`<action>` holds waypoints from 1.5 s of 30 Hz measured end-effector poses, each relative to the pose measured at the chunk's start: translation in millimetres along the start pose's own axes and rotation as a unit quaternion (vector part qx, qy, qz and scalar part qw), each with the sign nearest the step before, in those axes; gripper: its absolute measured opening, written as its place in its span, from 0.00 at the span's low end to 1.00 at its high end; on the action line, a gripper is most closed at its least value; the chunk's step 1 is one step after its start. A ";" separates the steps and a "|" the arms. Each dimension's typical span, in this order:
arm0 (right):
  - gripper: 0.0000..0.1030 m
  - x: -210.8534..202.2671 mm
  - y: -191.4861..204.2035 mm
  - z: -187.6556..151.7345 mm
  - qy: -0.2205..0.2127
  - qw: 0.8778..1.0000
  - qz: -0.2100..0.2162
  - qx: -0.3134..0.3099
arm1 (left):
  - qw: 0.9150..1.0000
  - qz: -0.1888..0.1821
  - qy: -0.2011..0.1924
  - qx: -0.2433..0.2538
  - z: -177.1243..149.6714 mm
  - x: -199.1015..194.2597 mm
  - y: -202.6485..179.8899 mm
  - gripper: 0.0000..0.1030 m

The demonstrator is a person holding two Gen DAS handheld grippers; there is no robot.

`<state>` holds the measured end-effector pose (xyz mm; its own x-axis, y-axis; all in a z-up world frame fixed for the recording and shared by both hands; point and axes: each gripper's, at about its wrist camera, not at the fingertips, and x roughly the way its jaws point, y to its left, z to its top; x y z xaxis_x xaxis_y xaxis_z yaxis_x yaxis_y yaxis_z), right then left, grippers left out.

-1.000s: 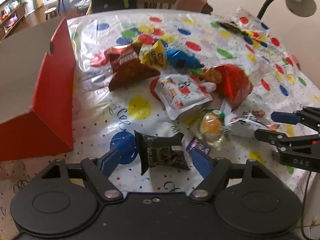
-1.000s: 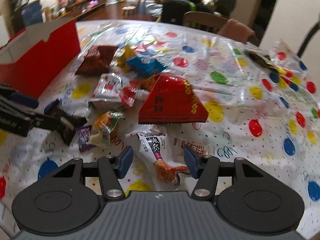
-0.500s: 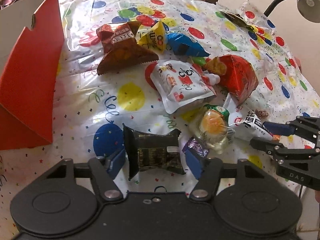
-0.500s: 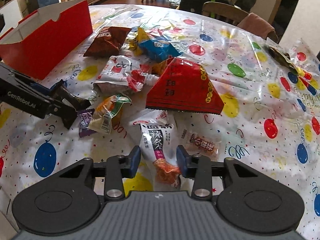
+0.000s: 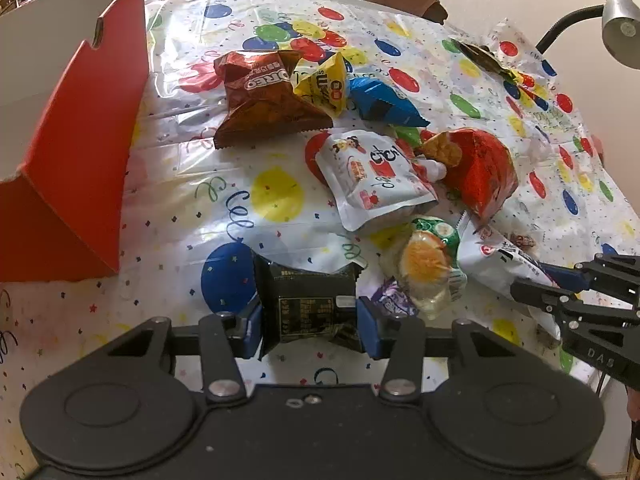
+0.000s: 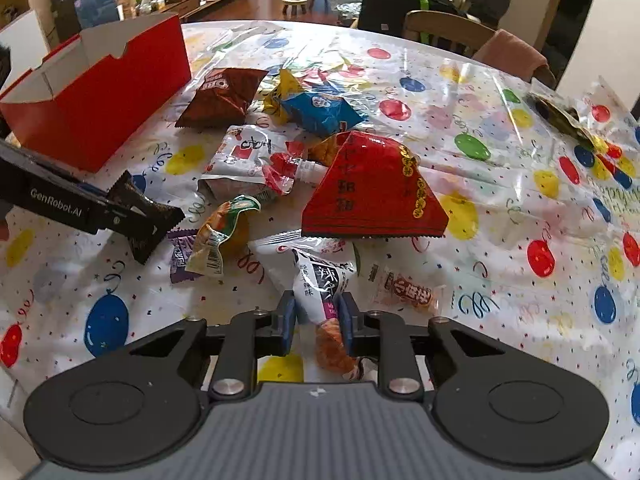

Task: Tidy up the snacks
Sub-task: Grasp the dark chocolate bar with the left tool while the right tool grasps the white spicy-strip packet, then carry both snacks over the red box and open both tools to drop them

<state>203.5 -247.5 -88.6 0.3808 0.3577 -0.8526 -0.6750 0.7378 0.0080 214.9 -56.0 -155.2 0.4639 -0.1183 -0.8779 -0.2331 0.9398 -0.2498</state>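
Now my left gripper (image 5: 308, 322) clamps the black packet (image 5: 306, 304); my right gripper (image 6: 316, 316) pinches the white pouch (image 6: 316, 276), red box (image 5: 68, 152) at ten o'clock.

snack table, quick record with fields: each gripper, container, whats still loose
left gripper: shut on black packet
right gripper: shut on white spicy-strip packet
container: red box, open top, far left of the table
loose snacks: brown Oreo bag, yellow bag, blue bag, red bag, white pouch
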 end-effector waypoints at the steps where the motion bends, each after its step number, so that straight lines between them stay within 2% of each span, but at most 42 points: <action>1: 0.21 -2.4 0.2 -0.6 0.001 1.000 0.000 0.005 | 1.000 -0.002 0.000 0.000 -0.8 -1.2 0.9 0.44; 13: 0.20 -48.4 31.6 -2.6 -0.025 0.997 -0.035 0.062 | 0.998 -0.035 -0.002 0.044 -11.9 -28.9 15.3 0.44; 21: 0.19 -78.9 68.8 12.1 -0.062 0.993 -0.030 0.091 | 0.996 -0.049 -0.022 0.067 -15.1 -71.7 30.0 0.44; 28: 0.20 -93.0 110.5 38.7 -0.096 0.992 -0.007 0.086 | 0.996 -0.056 -0.049 0.053 -10.7 -109.7 51.1 0.44; 37: 0.20 -86.1 162.8 87.9 -0.126 0.989 0.034 0.066 | 0.994 -0.033 -0.098 0.028 0.8 -153.4 87.7 0.45; 45: 0.19 -58.6 201.0 136.3 -0.134 0.987 0.060 0.061 | 0.992 0.007 -0.124 0.005 18.0 -171.2 127.2 0.45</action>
<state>131.6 -42.1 34.3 0.4680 0.5731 -0.6727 -0.6499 0.7390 0.1774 121.2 89.5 -29.3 0.6573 -0.0232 -0.7533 -0.2340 0.9438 -0.2333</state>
